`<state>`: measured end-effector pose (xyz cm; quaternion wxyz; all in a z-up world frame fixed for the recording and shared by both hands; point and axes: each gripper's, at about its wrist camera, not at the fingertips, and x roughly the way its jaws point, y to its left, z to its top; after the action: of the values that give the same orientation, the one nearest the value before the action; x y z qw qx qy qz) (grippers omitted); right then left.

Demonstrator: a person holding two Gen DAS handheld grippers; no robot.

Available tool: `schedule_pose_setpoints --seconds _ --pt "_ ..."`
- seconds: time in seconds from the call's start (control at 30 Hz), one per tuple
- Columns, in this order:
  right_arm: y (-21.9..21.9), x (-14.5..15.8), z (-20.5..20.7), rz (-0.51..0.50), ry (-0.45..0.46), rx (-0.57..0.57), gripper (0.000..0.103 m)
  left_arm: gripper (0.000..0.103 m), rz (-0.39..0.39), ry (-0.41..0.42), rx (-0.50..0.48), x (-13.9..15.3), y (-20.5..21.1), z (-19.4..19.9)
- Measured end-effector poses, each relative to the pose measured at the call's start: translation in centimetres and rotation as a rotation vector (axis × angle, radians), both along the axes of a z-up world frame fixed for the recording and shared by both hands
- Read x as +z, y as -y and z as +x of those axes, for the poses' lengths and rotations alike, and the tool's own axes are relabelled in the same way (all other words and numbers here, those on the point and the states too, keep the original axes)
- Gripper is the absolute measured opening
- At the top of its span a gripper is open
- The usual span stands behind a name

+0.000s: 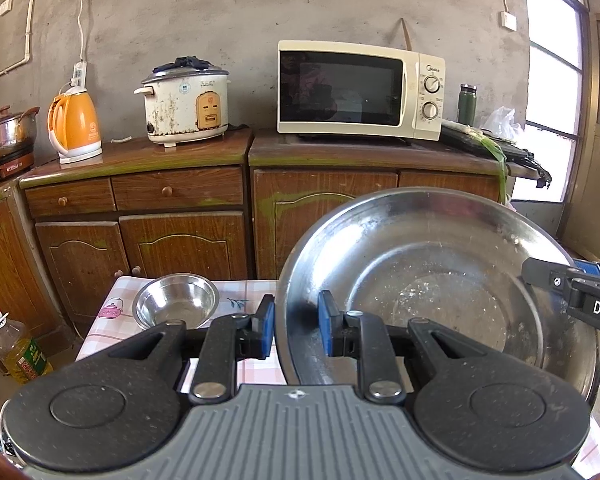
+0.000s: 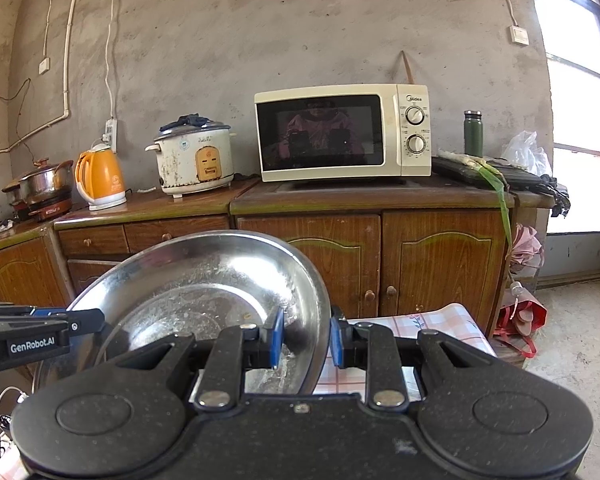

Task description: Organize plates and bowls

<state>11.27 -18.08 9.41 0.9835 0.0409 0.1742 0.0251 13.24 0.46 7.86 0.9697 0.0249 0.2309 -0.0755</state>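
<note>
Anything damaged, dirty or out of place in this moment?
Yes. The large steel basin, gripped at opposite rims by the left gripper and right gripper, shows whitish residue inside. The rice cooker is rust-stained, with a dark cloth on its lid.

- The left claw (image 1: 296,330) is black plastic with a speckled finish, and each finger ends in a blue pad (image 1: 267,318).
- Two flat black link arms run back from its fingers to silver round pivot caps (image 1: 209,391).
- Lower in the frame sit two large round black housings, each with a raised disc, flanking a ribbed grey panel (image 1: 300,436).
- The right claw (image 2: 306,338) has the same build: black speckled body, blue pads (image 2: 277,336), silver pivot caps, with a smooth black centre panel.
- At the frame's right edge in the left view, its side shows white letters "DAS" and a small screw.
- At the left edge in the right view, the other claw's side reads "GenRobot.AI" in white.
</note>
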Motion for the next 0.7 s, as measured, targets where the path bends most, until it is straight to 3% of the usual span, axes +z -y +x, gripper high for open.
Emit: schedule_pose_setpoints --seconds 0.7 --pt "2.1 -0.6 -1.8 0.008 -0.004 -0.043 0.031 0.023 0.009 -0.01 -0.046 -0.8 1.9 -1.0"
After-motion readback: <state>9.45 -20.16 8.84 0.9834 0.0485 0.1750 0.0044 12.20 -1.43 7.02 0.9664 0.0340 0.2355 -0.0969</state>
